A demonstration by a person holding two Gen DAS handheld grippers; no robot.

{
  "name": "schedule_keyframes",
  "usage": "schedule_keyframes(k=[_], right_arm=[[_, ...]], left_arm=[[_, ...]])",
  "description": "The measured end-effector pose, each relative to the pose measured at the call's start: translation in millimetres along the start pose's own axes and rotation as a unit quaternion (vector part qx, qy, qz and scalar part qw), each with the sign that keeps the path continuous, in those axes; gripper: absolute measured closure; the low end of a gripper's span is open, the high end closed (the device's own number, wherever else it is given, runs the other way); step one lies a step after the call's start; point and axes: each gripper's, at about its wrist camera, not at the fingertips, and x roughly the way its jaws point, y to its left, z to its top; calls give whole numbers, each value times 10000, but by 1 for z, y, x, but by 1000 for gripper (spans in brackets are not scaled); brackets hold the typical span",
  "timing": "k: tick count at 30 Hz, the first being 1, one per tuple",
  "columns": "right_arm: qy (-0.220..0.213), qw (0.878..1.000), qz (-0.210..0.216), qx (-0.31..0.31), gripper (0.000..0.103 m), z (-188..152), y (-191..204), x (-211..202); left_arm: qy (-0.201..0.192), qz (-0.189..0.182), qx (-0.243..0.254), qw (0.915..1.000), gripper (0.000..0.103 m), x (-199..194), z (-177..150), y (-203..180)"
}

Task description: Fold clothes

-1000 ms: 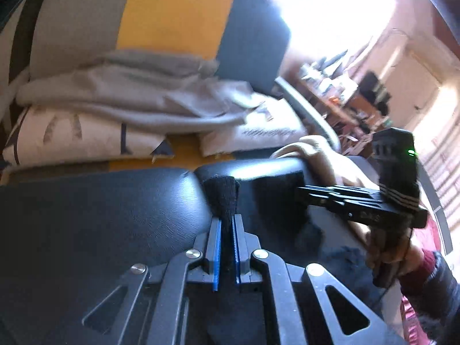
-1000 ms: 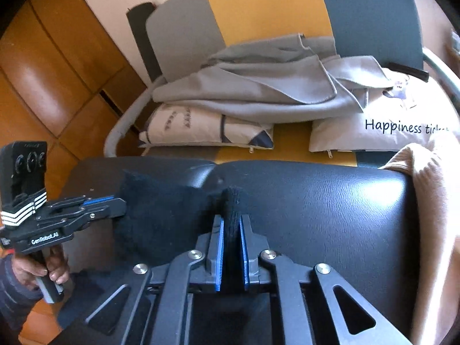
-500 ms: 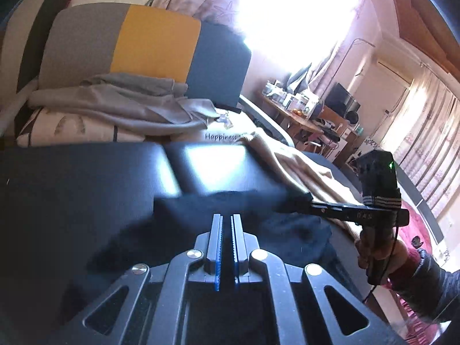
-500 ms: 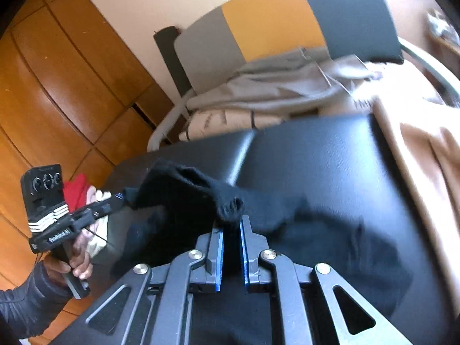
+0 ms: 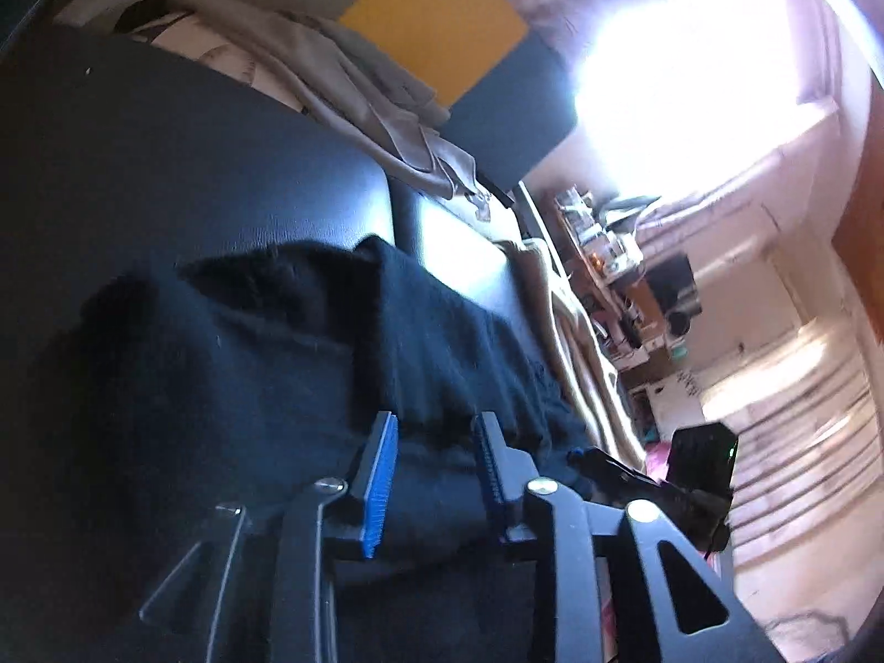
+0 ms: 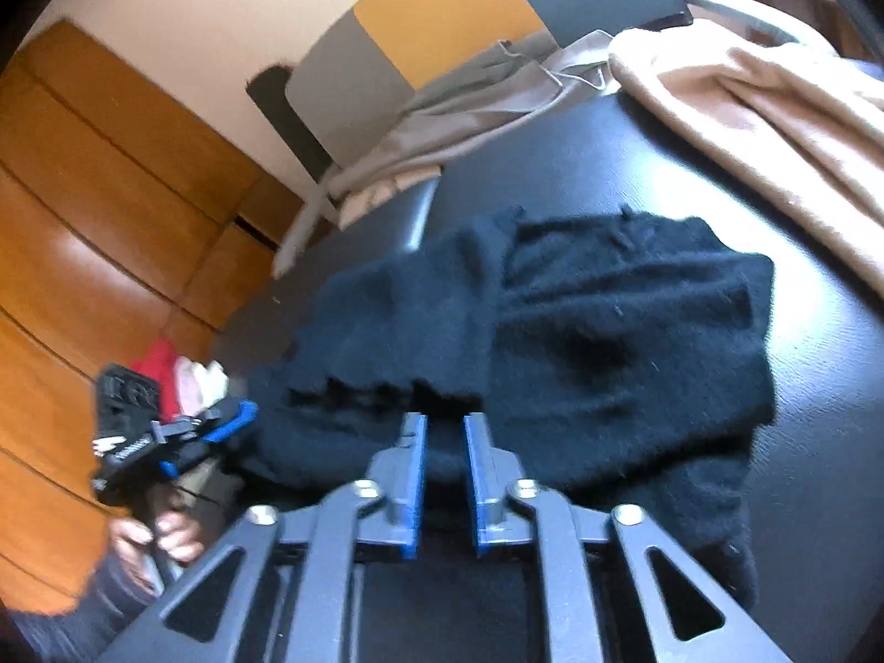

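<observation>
A black knitted garment (image 6: 580,331) lies folded in a thick pad on the black leather surface (image 6: 829,442). My right gripper (image 6: 445,422) sits at its near hem, jaws opening; loose cloth lies between the blue pads, which do not press on it. In the left wrist view the same garment (image 5: 248,364) fills the middle. My left gripper (image 5: 433,431) hovers over its near edge with jaws opening and cloth under the gap. Each gripper shows in the other's view: the left gripper (image 6: 232,420) at the garment's left end, the right gripper (image 5: 588,456) at its right end.
A beige garment (image 6: 746,94) lies along the right side of the surface. Grey clothes (image 6: 469,105) are heaped on a chair with a grey, yellow and dark back (image 6: 442,16). Wooden cabinet fronts (image 6: 110,193) stand at left, with red and white clothes (image 6: 171,375) below. A cluttered desk (image 5: 608,254) stands far right.
Both grippers carried the pinched black cloth back toward the near edge, laying the garment over itself. Their jaws, shut on the cloth before, now stand apart and the cloth lies loose.
</observation>
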Motion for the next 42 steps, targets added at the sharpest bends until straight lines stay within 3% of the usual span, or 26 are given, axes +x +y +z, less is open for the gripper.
schedule_keyframes(k=[1,3,6,8,9,10,12,17,21,26,27,29,30,34,38,40,42], right_arm=[[-44,10000,38,17,45,4,2,2],[-73,9999,58,43,31,11,2,10],[4,9999,-1,131,31,20,-1,30],[69,9999,-113,61,33,24,0,41],[115,9998,-187,-18,45,26,2,47],[190,9994,-276,-121,71,27,5,52],[368,9972,-519,-398,93,29,13,64],[103,9976,-389,-565,94,28,25,36],[39,9983,-320,-477,94,14,21,15],[262,9982,-521,-146,93,-6,-3,26],[194,9989,-433,-20,92,-7,-8,23],[68,9989,-460,21,87,-6,-7,15],[-53,9985,-545,-77,83,-3,-2,9],[-523,9932,-751,-719,83,11,35,-6],[-355,9804,-1163,-1549,70,12,68,26],[-152,9665,-1718,-1902,66,7,71,48],[-157,9528,-2128,-2159,58,-6,62,60]], left_arm=[[24,32,-24,10000,65,5,5,2],[100,139,-53,9998,65,15,13,4],[360,454,116,9983,65,36,21,-1],[552,713,344,9953,76,50,24,-6],[620,817,482,9936,93,57,24,-10],[635,910,645,9917,101,60,24,-15],[553,985,952,9890,100,59,21,-27],[222,614,1154,9912,100,26,11,-46],[355,762,1175,9895,100,21,-7,-38],[667,1072,947,9875,95,27,-22,-20],[593,1137,963,9871,89,23,-23,-22],[372,1243,1007,9864,86,13,-21,-27],[177,1268,1045,9863,85,7,-17,-32],[-427,1156,1191,9852,81,6,2,-54],[-179,1480,1679,9745,81,43,-1,-68],[60,1862,2038,9611,81,62,-16,-64],[-122,2004,2435,9489,81,65,-38,-57]])
